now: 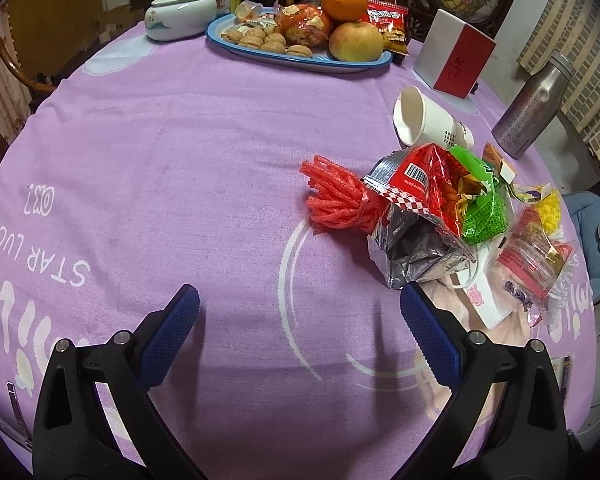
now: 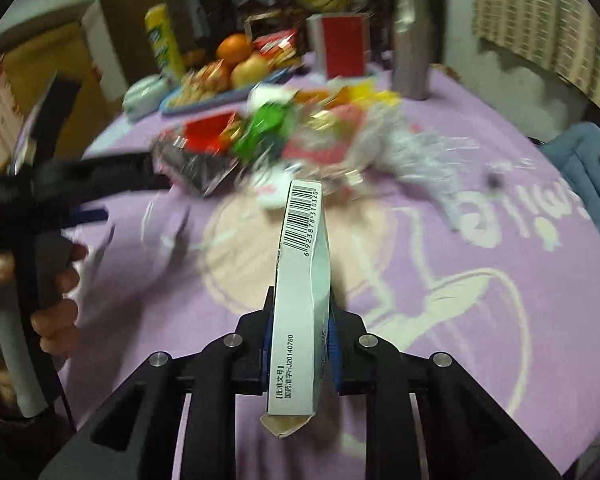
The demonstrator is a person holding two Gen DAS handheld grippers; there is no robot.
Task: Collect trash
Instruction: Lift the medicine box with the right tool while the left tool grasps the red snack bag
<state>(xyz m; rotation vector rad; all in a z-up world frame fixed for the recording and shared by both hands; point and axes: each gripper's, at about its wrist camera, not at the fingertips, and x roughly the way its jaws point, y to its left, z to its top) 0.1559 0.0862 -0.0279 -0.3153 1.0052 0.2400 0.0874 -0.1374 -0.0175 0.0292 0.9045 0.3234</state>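
- Right gripper (image 2: 300,312) is pinching a flattened white carton (image 2: 300,276) edge-on between its pads, barcode facing up, above the purple tablecloth (image 2: 440,264).
- Beyond the carton, a trash pile (image 2: 300,136) of wrappers is lying blurred; the fruit tray (image 2: 220,96) is sitting farther back.
- Left gripper (image 1: 300,300) is hanging spread wide, nothing between its pads, beside the pile.
- Only the left wrist view is showing sharply the red string bundle (image 1: 334,196) and tipped paper cup (image 1: 424,120) at the pile's edge.
- Only the right wrist view is showing the carton and a hand (image 2: 56,300) gripping the other tool.
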